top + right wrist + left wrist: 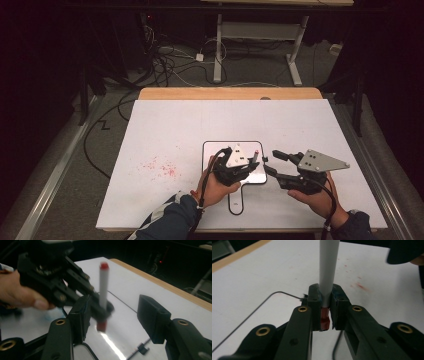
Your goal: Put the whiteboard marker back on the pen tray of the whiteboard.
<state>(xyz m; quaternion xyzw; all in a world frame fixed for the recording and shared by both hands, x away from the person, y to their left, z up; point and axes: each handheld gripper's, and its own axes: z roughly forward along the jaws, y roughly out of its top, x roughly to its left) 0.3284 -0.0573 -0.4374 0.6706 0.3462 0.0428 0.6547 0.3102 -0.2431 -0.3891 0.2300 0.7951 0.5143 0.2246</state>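
My left gripper (251, 161) is shut on a white marker (255, 156) with red ends and holds it upright over a small glossy white board (212, 150) with a black border. In the left gripper view the grey-white barrel (328, 270) rises from between the closed jaws, with a red end (325, 320) below the pads. My right gripper (272, 161) faces it from the right, open. In the right gripper view the marker (103, 287) stands between its spread fingers (152, 315), nearer the left one, which does not press on it.
Red ink specks (162, 167) dot the white mat (165, 125) to the left of the board. A small black piece (141, 348) lies on the board. The wooden table edge (230, 93) runs along the back, with cables (170, 65) and a desk frame on the floor beyond.
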